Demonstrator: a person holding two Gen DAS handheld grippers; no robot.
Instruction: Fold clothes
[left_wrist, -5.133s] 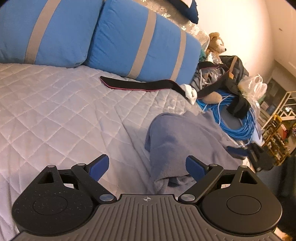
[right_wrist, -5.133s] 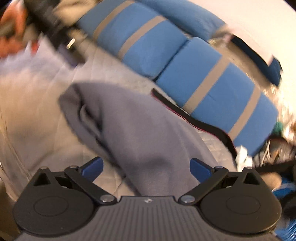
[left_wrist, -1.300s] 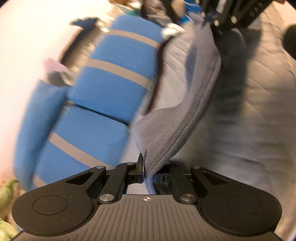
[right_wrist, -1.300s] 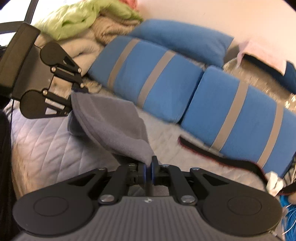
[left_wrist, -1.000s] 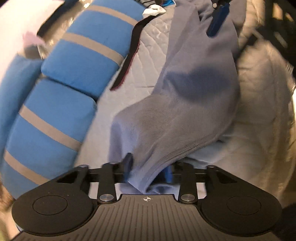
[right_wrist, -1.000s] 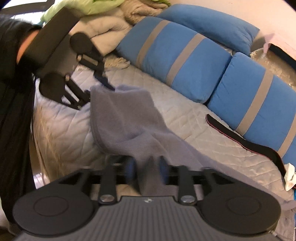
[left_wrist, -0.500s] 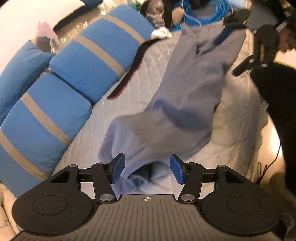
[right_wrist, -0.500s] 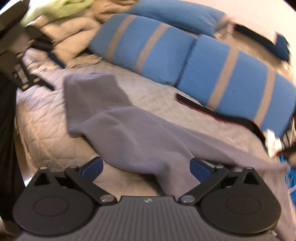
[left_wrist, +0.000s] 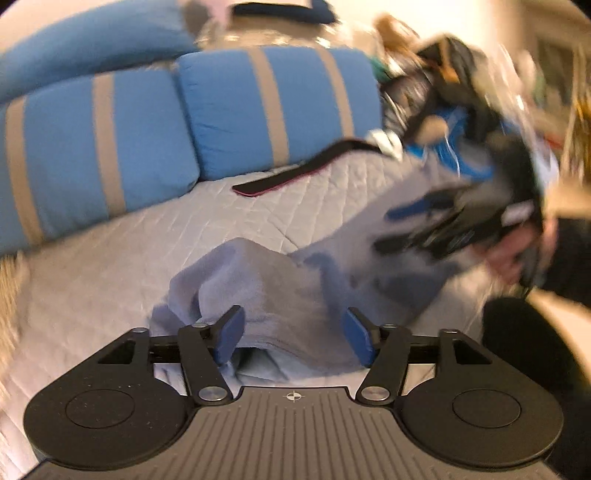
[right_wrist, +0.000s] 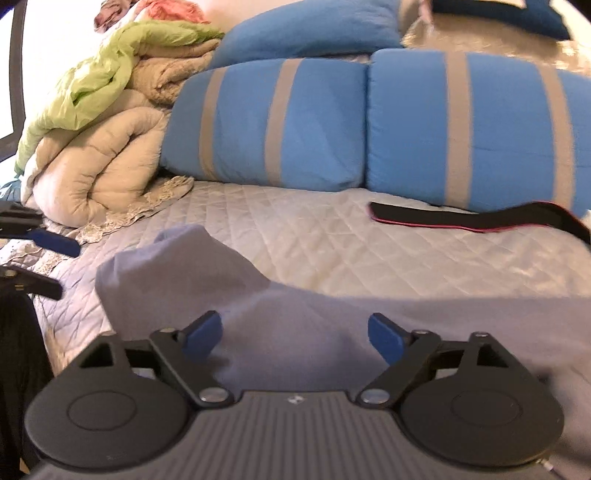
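Observation:
A grey fleece garment lies loosely spread and rumpled along the quilted bed. My left gripper hovers over its bunched end. The jaws are opening and the cloth sits under and between the blue pads without being pressed. In the right wrist view the garment stretches from a raised corner at the left to the right edge. My right gripper hangs just above it, jaws wide and closing, gripping nothing. Blurred, the right gripper shows over the garment's far end, and the left gripper shows at the left edge.
Blue pillows with grey stripes line the back of the bed. A black strap with a pink edge lies on the quilt. Beige and green bedding is piled at the left. Blue cable and bags clutter the far end.
Both grippers let go of the grey garment, which dropped from being held stretched in the air onto the bed. Both jaws went from shut to wide apart, and both views rolled back level.

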